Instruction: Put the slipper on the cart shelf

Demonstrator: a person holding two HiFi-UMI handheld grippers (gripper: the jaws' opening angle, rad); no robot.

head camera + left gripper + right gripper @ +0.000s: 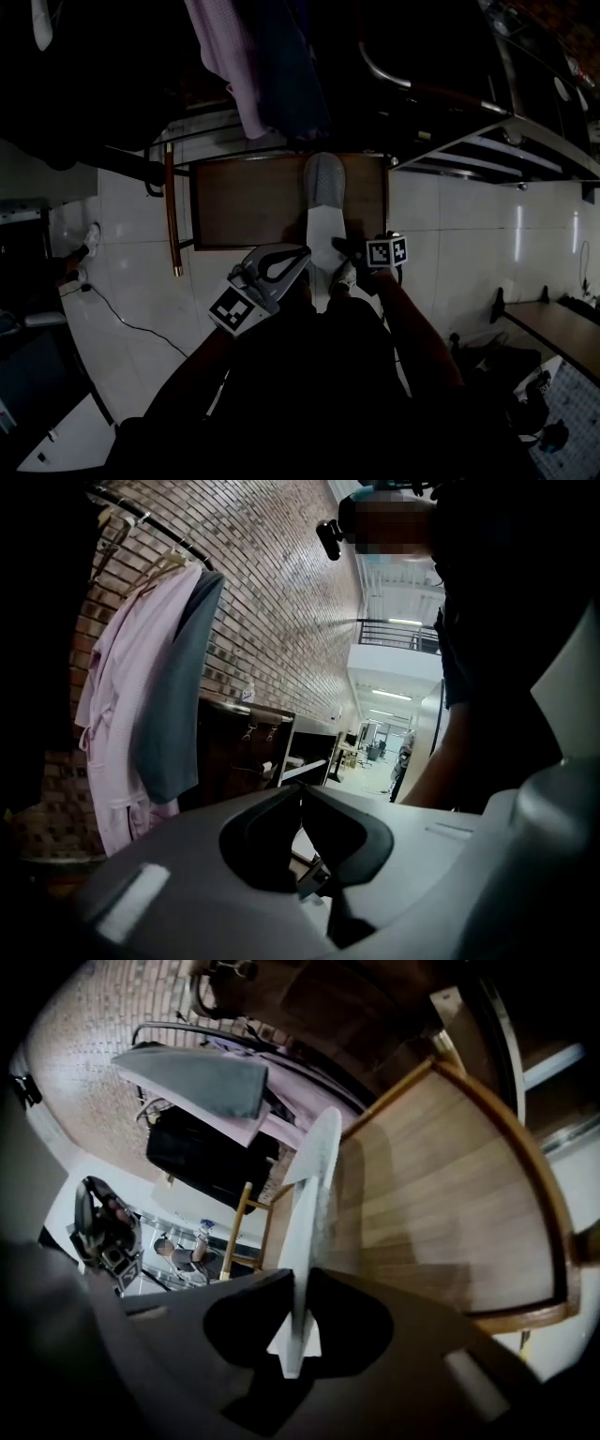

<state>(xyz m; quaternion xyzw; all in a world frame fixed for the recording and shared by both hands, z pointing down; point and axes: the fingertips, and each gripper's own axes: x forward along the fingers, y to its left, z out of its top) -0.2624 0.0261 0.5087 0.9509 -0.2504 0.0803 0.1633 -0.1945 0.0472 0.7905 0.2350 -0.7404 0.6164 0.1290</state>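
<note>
Over the near edge of the cart: my right claw [352,258] is clenched on the heel end of the flat white slipper with the grey fabric toe cap [325,202]. Right gripper view confirms this: both pads press the thin white sole [314,1204] between them, and the slipper runs away from the claw [298,1279] edge-on. Toe end reaches out above the brown wooden cart shelf with the raised rim [244,202]; heel end sits at or just short of the near rim. Cannot tell whether the toe touches the boards [441,1176] or hangs just above them. My left claw [298,255] hovers just beside the slipper's heel. Its jaws are pressed together with nothing between them [300,794], so it plays no part in the grasp. A pale pink robe [122,714] and a grey garment [183,686] hang on a rail beyond the cart, clear of the shelf. Step in hand, by my reading: placing, with the slipper gripped and brought over its target but not yet set down. Next move calls for carrying the heel forward past the near rim, bringing the sole flat to the boards, lowering until it rests, then releasing the right claw. Risk: letting go too early leaves the heel overhanging, and the slipper could tip off onto the white tiled floor [141,281].
</note>
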